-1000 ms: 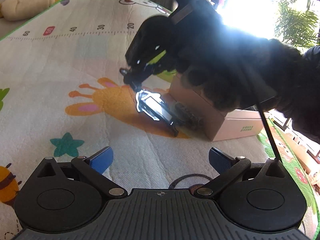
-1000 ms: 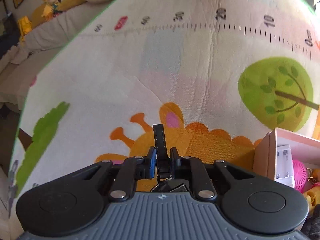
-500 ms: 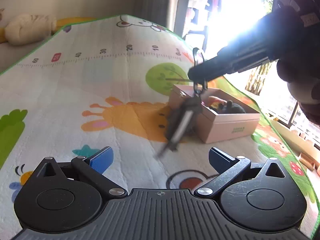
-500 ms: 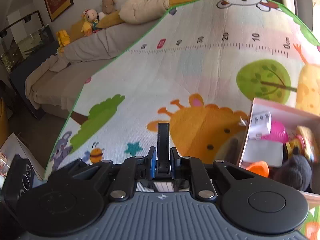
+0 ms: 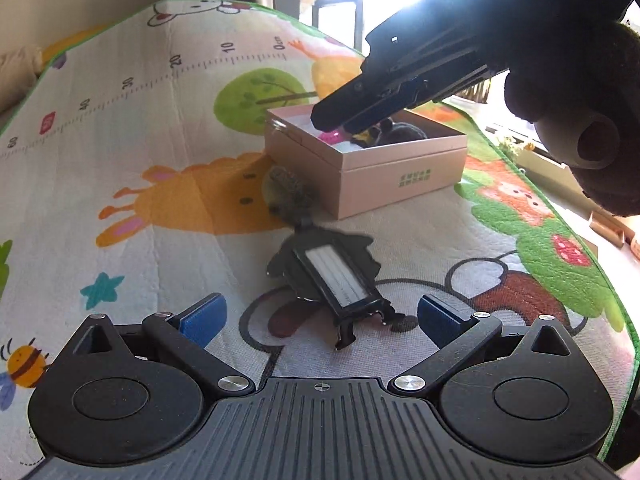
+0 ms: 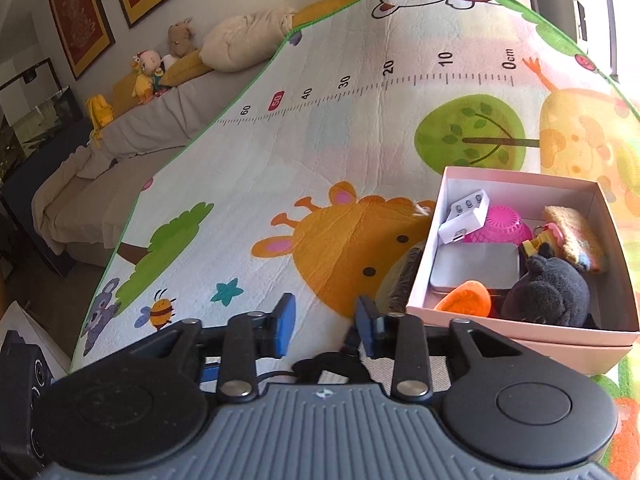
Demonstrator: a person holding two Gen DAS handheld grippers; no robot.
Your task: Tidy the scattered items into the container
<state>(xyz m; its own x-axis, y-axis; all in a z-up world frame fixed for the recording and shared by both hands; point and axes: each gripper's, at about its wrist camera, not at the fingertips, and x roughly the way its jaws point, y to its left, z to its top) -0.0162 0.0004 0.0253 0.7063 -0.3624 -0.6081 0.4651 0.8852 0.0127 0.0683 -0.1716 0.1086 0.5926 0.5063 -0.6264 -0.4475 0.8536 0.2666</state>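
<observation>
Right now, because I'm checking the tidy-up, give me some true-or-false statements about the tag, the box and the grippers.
1. The tag lies inside the box. False: it lies on the mat, in front of the box.
2. The right gripper grips the tag. False: its jaws have just been opening and nothing is between them.
3. The left gripper is open. True.
4. A pink thing is in the box. True.
</observation>
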